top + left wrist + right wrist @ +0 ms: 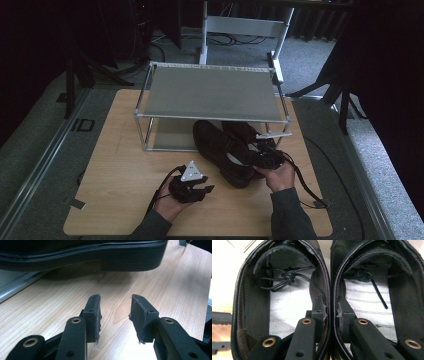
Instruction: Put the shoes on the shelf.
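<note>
A pair of black leather lace-up shoes (220, 150) lies side by side in front of the metal rack, toes reaching under its top shelf. My right gripper (264, 159) is at their heel end. In the right gripper view it (331, 312) is shut on the two touching inner walls, one jaw inside the left shoe (249, 302) and one inside the right shoe (407, 302). My left gripper (205, 190) is held low over the table left of the heels, open and empty (115, 307), facing the near shoe's sole and heel (100, 255).
A two-level metal rack (210, 92) stands at the back of the wooden table (125, 165), its lower shelf (15, 285) beside the shoes. Bare tabletop lies to the left and front. Stands and cables sit on the floor around.
</note>
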